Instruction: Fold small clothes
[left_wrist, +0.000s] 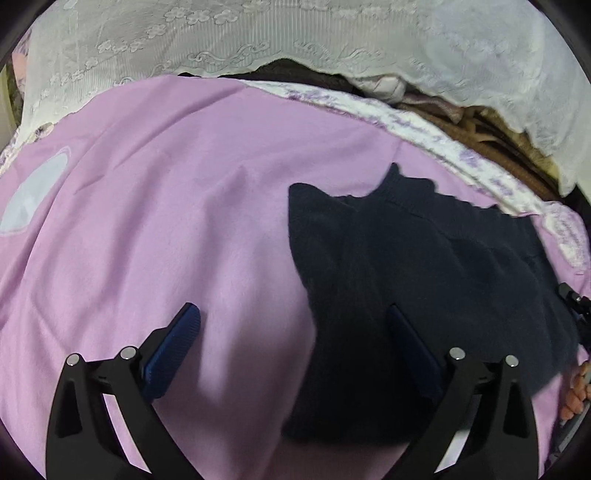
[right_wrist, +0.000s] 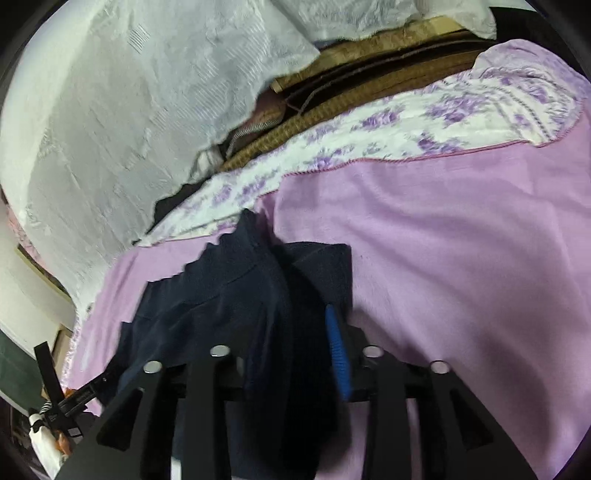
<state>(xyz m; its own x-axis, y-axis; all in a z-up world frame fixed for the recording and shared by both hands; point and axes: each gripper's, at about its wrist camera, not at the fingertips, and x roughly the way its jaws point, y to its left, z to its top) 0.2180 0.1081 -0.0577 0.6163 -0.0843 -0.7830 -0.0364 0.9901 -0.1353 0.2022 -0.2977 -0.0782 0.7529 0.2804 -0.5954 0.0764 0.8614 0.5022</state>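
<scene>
A dark navy garment (left_wrist: 406, 266) lies crumpled on a pink blanket (left_wrist: 166, 240). My left gripper (left_wrist: 295, 325) is open above the blanket, with its left finger (left_wrist: 177, 339) over bare pink cloth and its right finger (left_wrist: 410, 336) over the garment's left part. In the right wrist view the navy garment (right_wrist: 229, 295) bunches up between the fingers of my right gripper (right_wrist: 295, 332), which is shut on a fold of it. One blue pad (right_wrist: 336, 347) shows; the other is hidden by the cloth.
A white lace cloth (left_wrist: 258, 33) hangs behind the blanket. A white quilt with purple flowers (right_wrist: 406, 125) lies along the blanket's far edge. Brown woven mats (right_wrist: 369, 70) lie behind it. The other gripper's body (right_wrist: 62, 398) shows low left.
</scene>
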